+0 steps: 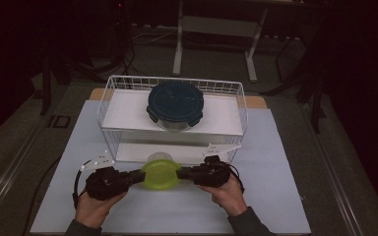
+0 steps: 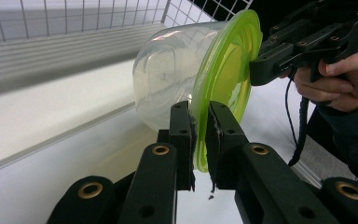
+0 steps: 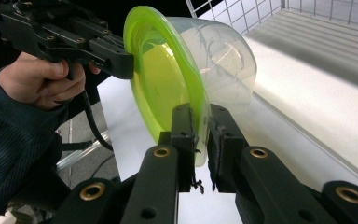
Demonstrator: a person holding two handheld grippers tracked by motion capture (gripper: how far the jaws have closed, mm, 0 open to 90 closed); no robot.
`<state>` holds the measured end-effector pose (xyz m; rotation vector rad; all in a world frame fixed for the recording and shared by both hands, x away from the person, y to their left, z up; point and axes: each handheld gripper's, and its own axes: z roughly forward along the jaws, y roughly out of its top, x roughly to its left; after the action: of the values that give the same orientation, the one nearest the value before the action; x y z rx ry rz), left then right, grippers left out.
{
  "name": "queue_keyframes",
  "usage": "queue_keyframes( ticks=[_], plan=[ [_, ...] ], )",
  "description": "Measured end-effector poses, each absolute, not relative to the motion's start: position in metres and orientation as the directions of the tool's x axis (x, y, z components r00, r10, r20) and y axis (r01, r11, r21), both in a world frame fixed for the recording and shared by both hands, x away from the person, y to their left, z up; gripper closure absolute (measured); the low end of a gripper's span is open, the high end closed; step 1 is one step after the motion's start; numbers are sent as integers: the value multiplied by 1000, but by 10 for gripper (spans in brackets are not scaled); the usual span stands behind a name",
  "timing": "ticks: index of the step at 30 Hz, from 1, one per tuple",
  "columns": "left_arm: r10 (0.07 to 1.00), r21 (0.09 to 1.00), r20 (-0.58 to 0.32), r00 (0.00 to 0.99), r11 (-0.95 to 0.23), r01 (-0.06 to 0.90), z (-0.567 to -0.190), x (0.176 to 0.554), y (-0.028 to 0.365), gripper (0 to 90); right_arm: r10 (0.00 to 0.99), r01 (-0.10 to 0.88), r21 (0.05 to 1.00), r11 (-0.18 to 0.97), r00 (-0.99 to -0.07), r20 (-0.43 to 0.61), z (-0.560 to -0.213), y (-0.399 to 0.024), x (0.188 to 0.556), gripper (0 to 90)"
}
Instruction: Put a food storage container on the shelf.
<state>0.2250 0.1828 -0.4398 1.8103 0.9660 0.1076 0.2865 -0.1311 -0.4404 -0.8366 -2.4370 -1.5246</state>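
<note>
Two grippers pinch one green lid [image 1: 161, 174] — left gripper [image 1: 139, 177] and right gripper [image 1: 183, 173] closed on opposite rims, clear container [image 2: 168, 77] tipped between them. Uneven pulling could slip a rim free — dropping it.

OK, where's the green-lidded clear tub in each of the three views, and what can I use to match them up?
High view: green-lidded tub at bottom centre, pinched between left tongs and right tongs.
Left gripper view: upper centre, lid rim in its own jaws.
Right gripper view: upper centre, rim likewise clamped.
Shared landmark: the white wire basket just behind it.
</note>
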Motion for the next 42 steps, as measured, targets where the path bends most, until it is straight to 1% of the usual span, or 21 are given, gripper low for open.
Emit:
queue_keyframes(
  ticks=[8,25,42],
  plan=[
    [646,824,-344,681,-140,549,-433,227,180,819,382,518,791,327,-838,390,-433,-135,286,816],
    [632,858,-310,710,-135,495,-406,233,171,820,383,487,824,291,-848,366,-407,-146,288,816],
    [616,890,-285,735,-114,441,-377,233,172,821,374,431,864,260,-870,321,-371,-150,284,820]
  ],
)
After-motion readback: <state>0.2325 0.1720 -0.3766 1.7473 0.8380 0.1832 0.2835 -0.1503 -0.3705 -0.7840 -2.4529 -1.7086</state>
